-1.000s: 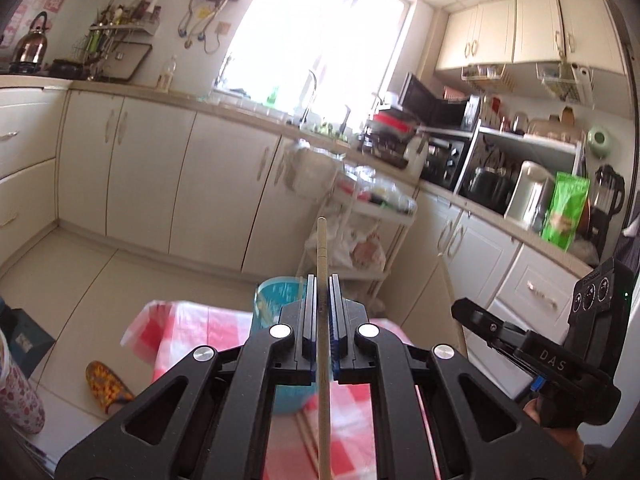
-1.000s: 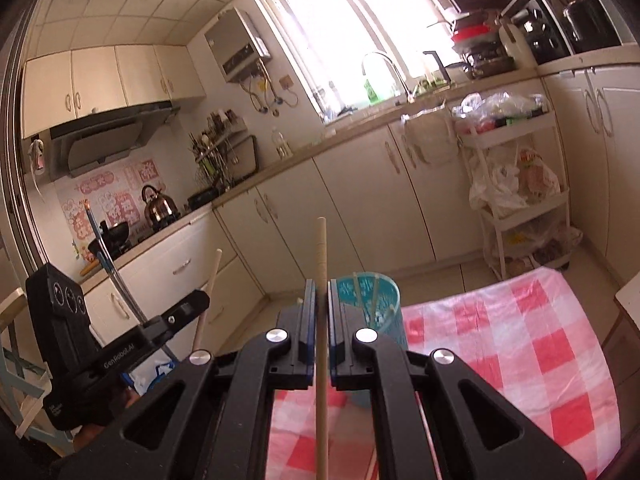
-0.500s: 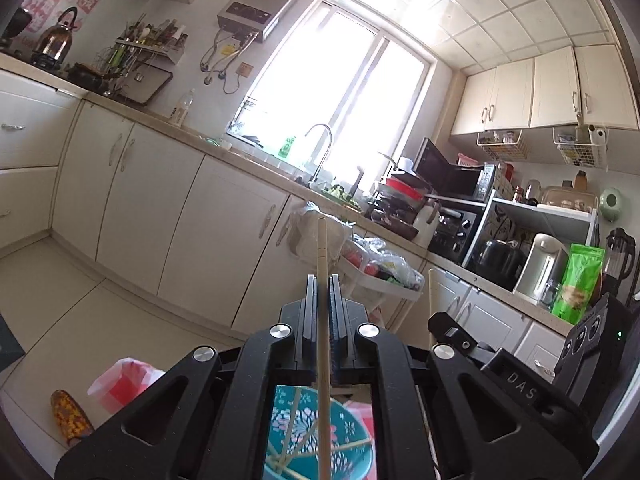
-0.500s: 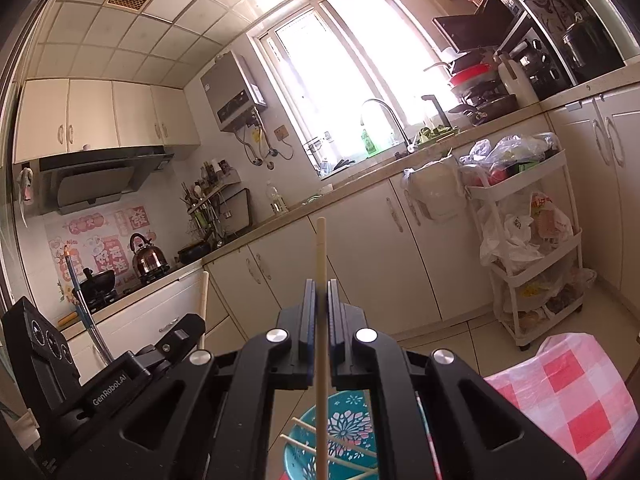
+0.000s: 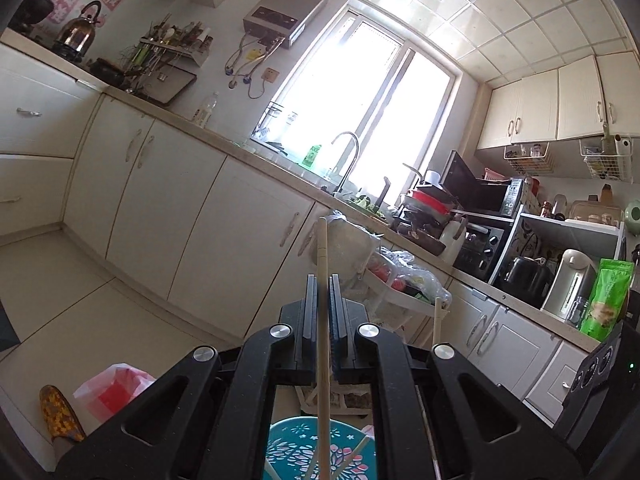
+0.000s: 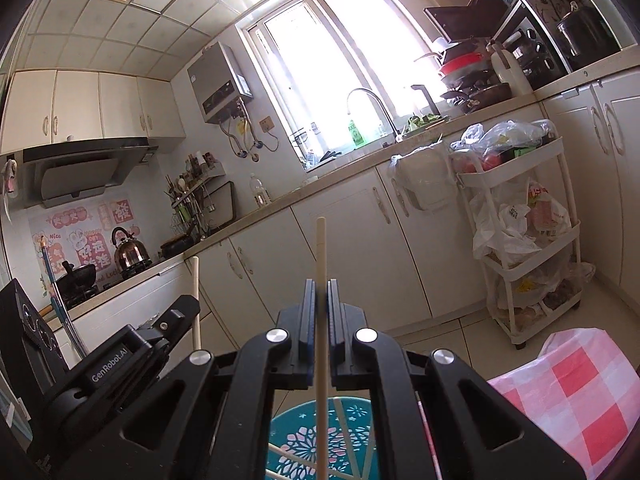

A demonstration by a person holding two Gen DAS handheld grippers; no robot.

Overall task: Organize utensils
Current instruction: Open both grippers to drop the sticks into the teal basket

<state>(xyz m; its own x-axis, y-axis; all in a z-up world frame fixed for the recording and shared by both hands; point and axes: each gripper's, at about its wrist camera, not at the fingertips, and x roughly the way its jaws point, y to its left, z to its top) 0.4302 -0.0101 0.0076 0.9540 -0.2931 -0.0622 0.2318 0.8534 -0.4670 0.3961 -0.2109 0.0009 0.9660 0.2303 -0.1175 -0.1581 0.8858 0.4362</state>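
While the left gripper (image 5: 323, 292) is pinching a chopstick (image 5: 322, 264) upright, it is now tilting higher than a second ago, leaving the teal cup (image 5: 288, 452) directly below. Beside it, the right gripper (image 6: 320, 296) is clamping another chopstick (image 6: 321, 256), seemingly over the cup's mouth.

The left wrist view looks forward along its own fingers, tilted up toward the window (image 5: 360, 120) and right-hand cabinets; the right wrist view does likewise, facing the window (image 6: 340, 72) and stove wall; both sit close above the teal cup (image 5: 320, 452) (image 6: 320, 440), and share sink counter and trolley (image 6: 520, 240).
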